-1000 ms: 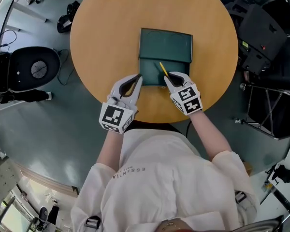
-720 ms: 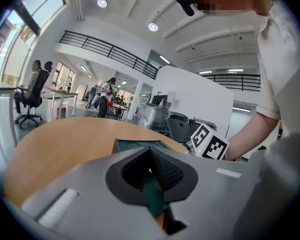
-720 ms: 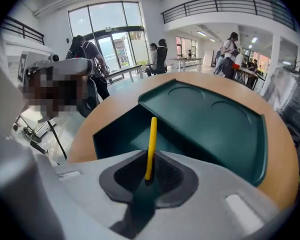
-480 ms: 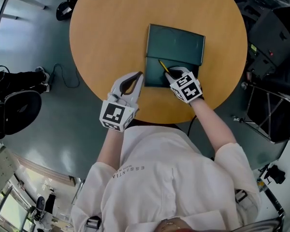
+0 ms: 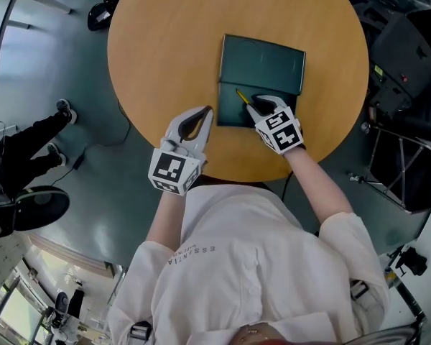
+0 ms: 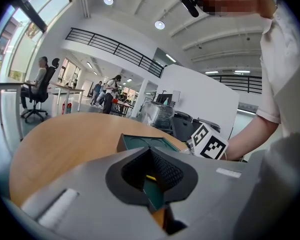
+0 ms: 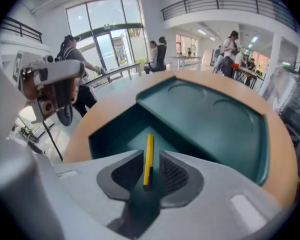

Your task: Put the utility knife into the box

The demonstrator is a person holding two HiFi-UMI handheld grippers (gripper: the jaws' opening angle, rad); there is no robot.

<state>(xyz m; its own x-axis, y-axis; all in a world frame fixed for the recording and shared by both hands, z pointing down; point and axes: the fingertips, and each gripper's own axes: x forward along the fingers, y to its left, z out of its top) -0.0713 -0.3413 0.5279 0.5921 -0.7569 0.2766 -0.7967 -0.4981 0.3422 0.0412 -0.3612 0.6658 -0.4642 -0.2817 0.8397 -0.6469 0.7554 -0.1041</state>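
Note:
A dark green box lies open on the round wooden table, its lid folded back on the far side. My right gripper is shut on a slim yellow utility knife, which points up and away over the box tray. In the right gripper view the utility knife stands between the pads, above the tray and in front of the lid. My left gripper is shut on nothing, just left of the box's near left corner. The left gripper view shows the box past the jaws.
The table's near edge runs just under both grippers. A black office chair and a person's legs are on the floor to the left. Black equipment and a metal frame stand to the right.
The right gripper has carried the knife forward from the box's near edge to above the tray. The left gripper has stayed where it was. The chair on the floor has moved.

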